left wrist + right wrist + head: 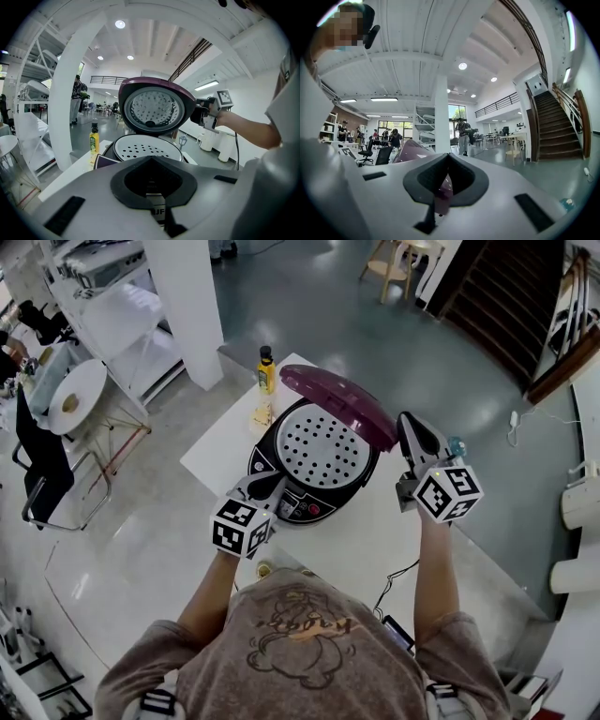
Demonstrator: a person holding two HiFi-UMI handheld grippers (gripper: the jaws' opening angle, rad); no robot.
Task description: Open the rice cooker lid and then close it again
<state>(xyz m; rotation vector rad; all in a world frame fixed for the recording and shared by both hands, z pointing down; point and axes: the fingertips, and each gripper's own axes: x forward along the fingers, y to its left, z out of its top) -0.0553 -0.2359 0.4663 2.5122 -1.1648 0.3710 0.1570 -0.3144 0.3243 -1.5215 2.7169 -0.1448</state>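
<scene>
Over the cooker (302, 506), lid (342, 399) stands raised — underside seemingly facing the person (300, 648).

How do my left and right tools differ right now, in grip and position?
The right tool is shut on the edge of the raised purple lid; the left tool has its jaws together on nothing. The right tool is up at the lid's rim, pointing about level; the left tool sits low by the rice cooker's front, tilted downward. Both are closed.
</scene>
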